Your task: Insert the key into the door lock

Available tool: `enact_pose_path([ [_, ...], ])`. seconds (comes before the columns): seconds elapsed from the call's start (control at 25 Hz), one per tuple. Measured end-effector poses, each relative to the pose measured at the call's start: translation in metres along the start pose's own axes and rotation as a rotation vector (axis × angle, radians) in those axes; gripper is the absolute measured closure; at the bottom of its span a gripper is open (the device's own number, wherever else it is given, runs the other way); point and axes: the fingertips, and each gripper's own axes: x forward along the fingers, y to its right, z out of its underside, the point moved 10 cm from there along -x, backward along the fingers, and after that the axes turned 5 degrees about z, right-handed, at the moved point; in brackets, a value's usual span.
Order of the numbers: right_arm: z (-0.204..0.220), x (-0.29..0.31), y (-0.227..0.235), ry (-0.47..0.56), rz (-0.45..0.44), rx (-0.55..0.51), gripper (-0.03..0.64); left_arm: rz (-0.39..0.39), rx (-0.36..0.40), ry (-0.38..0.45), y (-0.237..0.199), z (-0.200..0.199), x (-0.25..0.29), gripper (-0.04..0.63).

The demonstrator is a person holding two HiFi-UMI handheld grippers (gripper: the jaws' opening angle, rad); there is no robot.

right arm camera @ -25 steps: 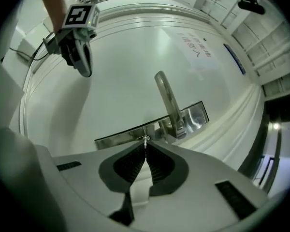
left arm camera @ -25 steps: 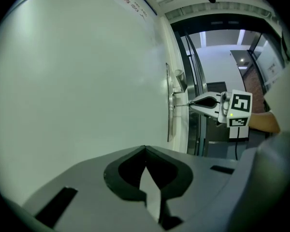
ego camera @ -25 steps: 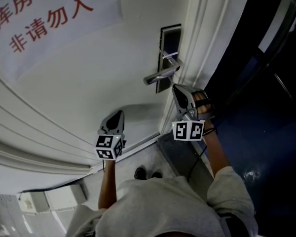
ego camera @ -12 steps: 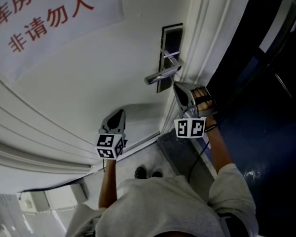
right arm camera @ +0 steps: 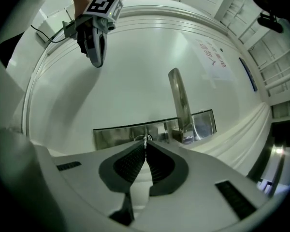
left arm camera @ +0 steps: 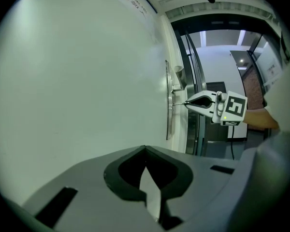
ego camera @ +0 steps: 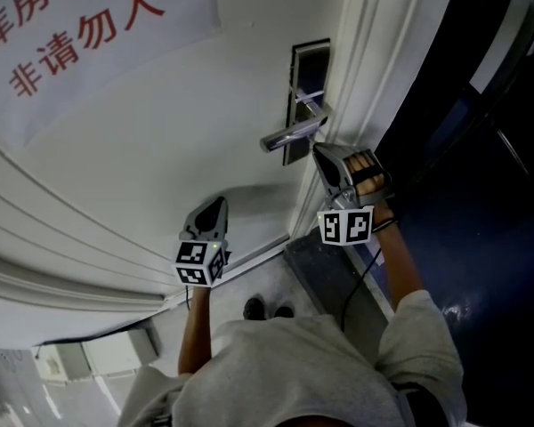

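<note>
Right gripper view gives us the best look: the right gripper has its two jaws pinched tight on one small metal key. The key's tip is right up against the one steel lock plate, just beside the single lever handle. We can't tell how deep it goes. In the head view the left gripper hangs lower by the white door, well apart from the lock, jaws together on nothing. There's also one paper sign with red characters.
</note>
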Motion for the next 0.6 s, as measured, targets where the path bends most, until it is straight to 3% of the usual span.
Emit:
enact_pose_path([
  [0.6, 0.002, 0.019, -0.003, -0.001, 0.012, -0.061, 0.588, 0.0, -0.007, -0.008, 0.001, 0.004, 0.002, 0.578],
])
